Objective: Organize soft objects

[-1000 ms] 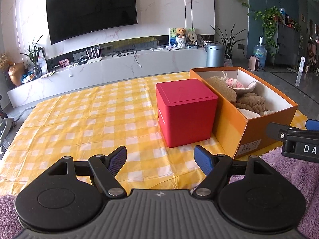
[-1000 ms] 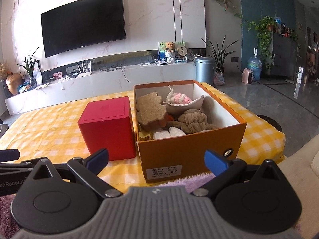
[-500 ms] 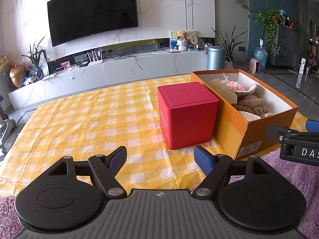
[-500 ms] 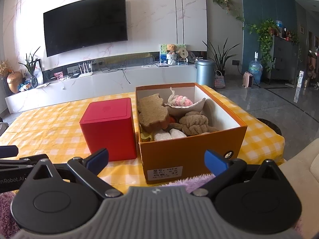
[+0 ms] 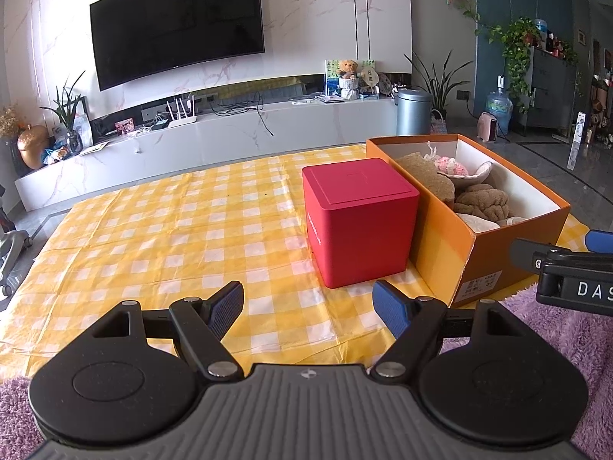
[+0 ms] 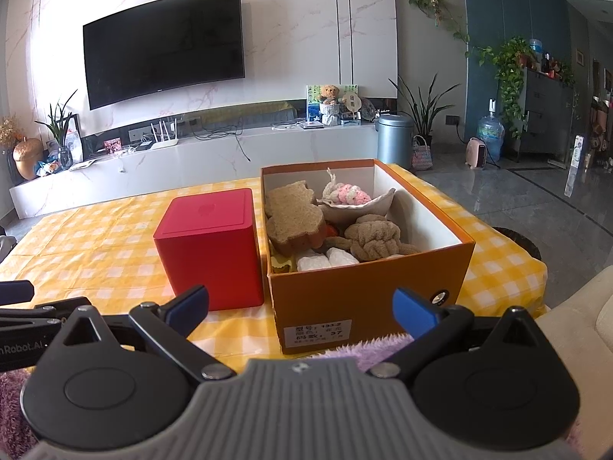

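Note:
An open orange cardboard box [image 6: 367,291] stands on the yellow checked tablecloth [image 5: 161,230] and holds several soft things: a brown bear-shaped sponge [image 6: 293,216], a brown knotted plush [image 6: 373,239], a pink and white knit piece [image 6: 350,193] and white rolls [image 6: 325,260]. The box also shows in the left wrist view [image 5: 440,245]. My left gripper [image 5: 308,308] is open and empty above the table's near edge. My right gripper [image 6: 300,306] is open and empty in front of the box.
A closed red cube box [image 6: 212,245] stands against the orange box's left side. A purple fluffy rug [image 5: 567,329] lies at the near edge. A white TV console [image 5: 230,130] and a metal bin [image 6: 394,140] stand behind the table.
Both grippers have risen and drawn back a little, so the boxes sit lower and farther in view. Both stay open and empty. Nothing on the table has moved.

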